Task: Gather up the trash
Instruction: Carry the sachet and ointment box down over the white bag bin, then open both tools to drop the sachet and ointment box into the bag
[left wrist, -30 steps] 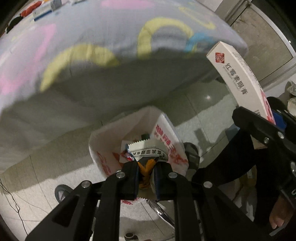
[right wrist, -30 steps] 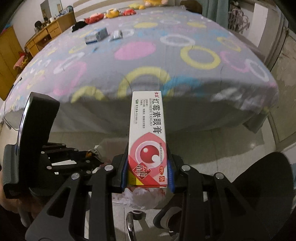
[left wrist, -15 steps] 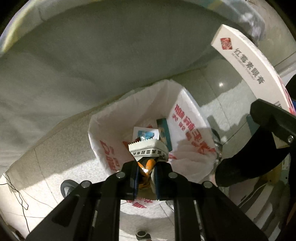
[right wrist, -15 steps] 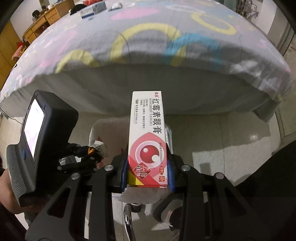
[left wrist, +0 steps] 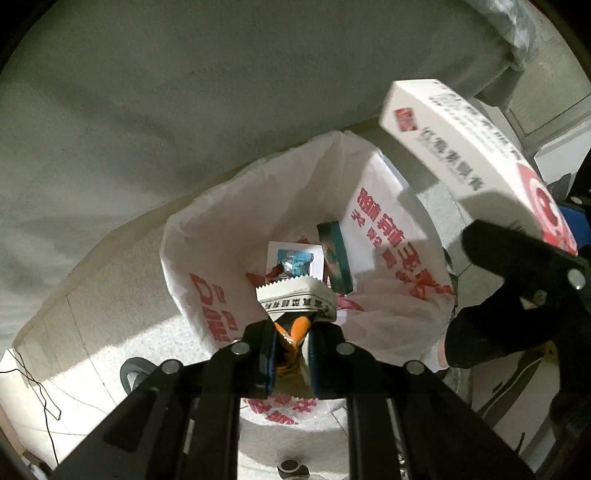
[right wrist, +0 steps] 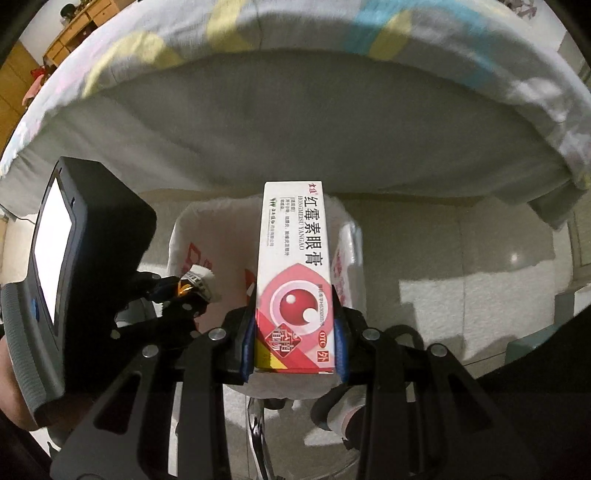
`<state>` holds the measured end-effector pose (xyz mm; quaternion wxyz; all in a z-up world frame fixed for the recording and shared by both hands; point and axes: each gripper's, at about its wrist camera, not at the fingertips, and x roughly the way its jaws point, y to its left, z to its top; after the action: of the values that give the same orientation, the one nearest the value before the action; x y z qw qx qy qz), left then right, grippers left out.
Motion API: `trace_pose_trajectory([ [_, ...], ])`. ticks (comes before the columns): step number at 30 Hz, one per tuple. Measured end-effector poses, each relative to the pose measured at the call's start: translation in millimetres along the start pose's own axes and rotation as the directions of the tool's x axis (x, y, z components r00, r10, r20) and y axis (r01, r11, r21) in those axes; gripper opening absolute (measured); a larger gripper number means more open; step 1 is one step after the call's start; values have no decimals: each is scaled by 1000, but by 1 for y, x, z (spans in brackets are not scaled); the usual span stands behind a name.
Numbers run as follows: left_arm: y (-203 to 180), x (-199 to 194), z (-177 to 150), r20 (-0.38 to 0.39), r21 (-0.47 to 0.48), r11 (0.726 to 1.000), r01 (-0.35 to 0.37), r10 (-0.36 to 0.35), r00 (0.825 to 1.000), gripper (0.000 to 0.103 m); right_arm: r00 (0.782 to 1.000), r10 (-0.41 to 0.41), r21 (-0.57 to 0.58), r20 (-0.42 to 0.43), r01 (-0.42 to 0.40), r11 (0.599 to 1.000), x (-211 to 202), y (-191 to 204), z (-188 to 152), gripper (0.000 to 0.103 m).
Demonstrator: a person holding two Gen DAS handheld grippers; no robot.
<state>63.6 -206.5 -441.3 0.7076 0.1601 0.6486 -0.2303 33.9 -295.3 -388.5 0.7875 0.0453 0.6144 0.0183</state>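
Note:
A white bin bag with red print (left wrist: 207, 266) stands open on the floor under the bed's edge, with a teal box (left wrist: 334, 258) and a small card (left wrist: 291, 258) inside. My left gripper (left wrist: 290, 343) is shut on a white and orange snack wrapper (left wrist: 295, 299), directly over the bag's mouth. My right gripper (right wrist: 293, 347) is shut on a white and red ointment box (right wrist: 291, 280), held upright above the bag (right wrist: 184, 240). That box (left wrist: 461, 155) shows at the upper right of the left wrist view. The left gripper (right wrist: 177, 291) appears at the left of the right wrist view.
The bed's grey side (left wrist: 184, 92) and its ring-patterned cover (right wrist: 258, 22) loom over the bag. Pale floor tiles (right wrist: 461, 258) spread to the right. A thin cable (left wrist: 33, 384) lies on the floor at left. A wooden dresser (right wrist: 74, 33) stands far back.
Both grippers have sunk toward the bag with their loads. The bag's mouth looks larger, and the bed top has slid up out of the left wrist view.

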Motion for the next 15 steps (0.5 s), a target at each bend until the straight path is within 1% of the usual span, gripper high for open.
trace_pose_trajectory([
  [2, 1, 4, 0, -12, -2, 1000, 15, -15, 1000, 15, 1000, 1, -3, -9, -1, 1000, 5, 2, 4, 32],
  [8, 4, 10, 3, -22, -2, 1000, -15, 15, 1000, 15, 1000, 6, -16, -24, -7, 1000, 13, -2, 5, 32],
  [9, 4, 11, 3, -22, -4, 1000, -16, 16, 1000, 15, 1000, 10, -15, -26, -11, 1000, 14, -8, 4, 32],
  [12, 2, 14, 3, -34, 0, 1000, -5, 5, 999, 18, 999, 15, -15, -40, -15, 1000, 20, -6, 4, 32],
  [13, 1, 16, 3, -41, 0, 1000, 11, -11, 999, 33, 998, 25, -7, -59, -25, 1000, 21, -5, 4, 33],
  [14, 0, 18, 2, -51, 0, 1000, 30, -30, 998, 60, 997, 32, 4, -75, -32, 999, 22, -4, 4, 40],
  [15, 0, 19, 1, -54, -3, 999, 40, -40, 998, 73, 996, 33, 9, -84, -33, 999, 25, -4, 6, 47],
])
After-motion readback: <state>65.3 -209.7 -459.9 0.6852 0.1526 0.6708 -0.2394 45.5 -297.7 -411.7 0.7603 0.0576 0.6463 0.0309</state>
